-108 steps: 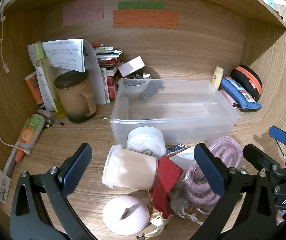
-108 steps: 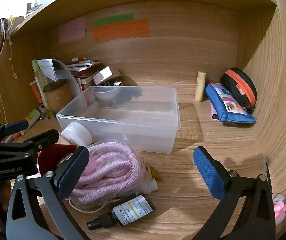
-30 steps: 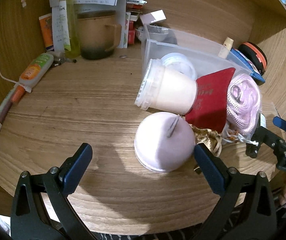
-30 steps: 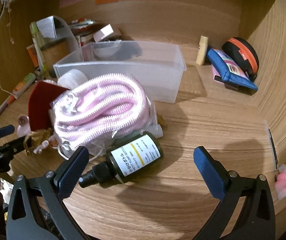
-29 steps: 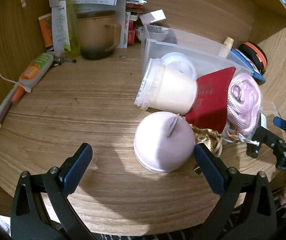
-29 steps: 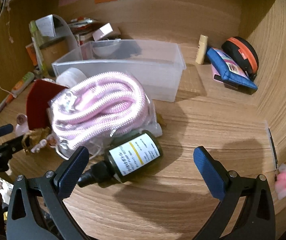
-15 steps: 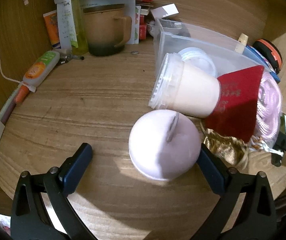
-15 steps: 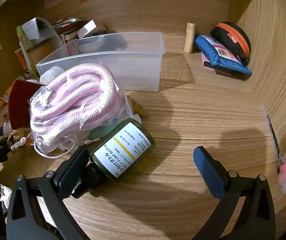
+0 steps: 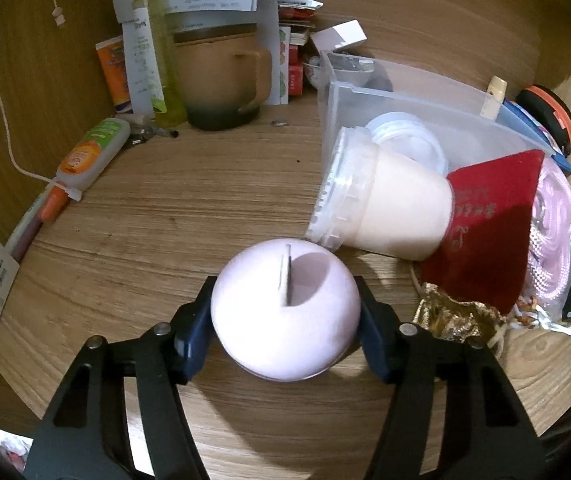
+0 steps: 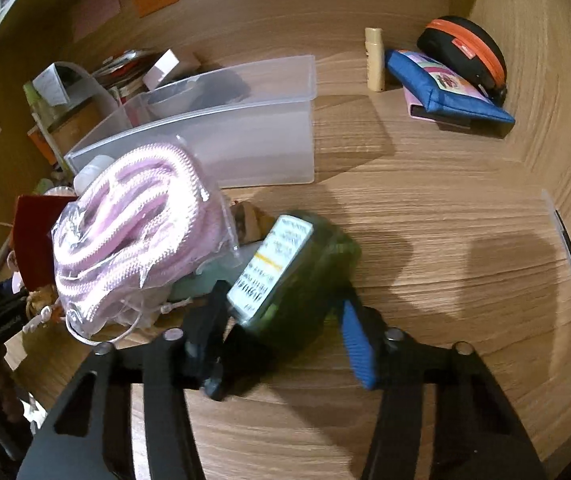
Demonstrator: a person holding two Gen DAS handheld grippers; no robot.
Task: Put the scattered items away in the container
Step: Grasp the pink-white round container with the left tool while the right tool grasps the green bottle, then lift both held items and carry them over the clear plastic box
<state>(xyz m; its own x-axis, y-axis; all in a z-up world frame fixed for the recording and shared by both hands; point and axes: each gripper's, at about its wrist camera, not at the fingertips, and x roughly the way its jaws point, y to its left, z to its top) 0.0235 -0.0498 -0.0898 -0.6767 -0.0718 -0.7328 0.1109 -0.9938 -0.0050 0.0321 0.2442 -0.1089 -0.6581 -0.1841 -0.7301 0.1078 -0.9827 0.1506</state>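
Two handheld grippers work a cluttered wooden desk [image 9: 133, 216], near to far. Closest in the left wrist view, the left gripper [image 9: 285, 320] has its jaws closing around a round lilac case [image 9: 285, 312]; both blue pads look to be touching its sides, w/ the case resting on the desk. Just beyond it lies a cream jar [image 9: 389, 204] on its side, lid toward the left, w/ a red pouch [image 9: 493, 224] against its base and a crumpled gold wrapper [image 9: 449, 316] beside the pouch. A white tub [image 9: 409, 144] sits behind the jar, against the clear container [image 9: 413, 92], which stands further back. At the rear: a brown mug [image 9: 221, 84], a green spray bottle [image 9: 157, 48] and an orange-labelled tube [image 9: 93, 152] off to the left.

In the right wrist view, the right gripper [image 10: 281, 332] has its jaws closing on a dark green pump bottle [image 10: 297, 272], blurred, lying tilted between the pads; whether both pads press it can't be told for sure. Left of the bottle, touching it, is a bagged pink rope [image 10: 133, 232]. The clear container [image 10: 245, 140] stands behind the rope. Far back right: a blue pouch [image 10: 445, 88], a black-and-orange case [image 10: 465, 52] and a small cream stick [image 10: 375, 60] upright.
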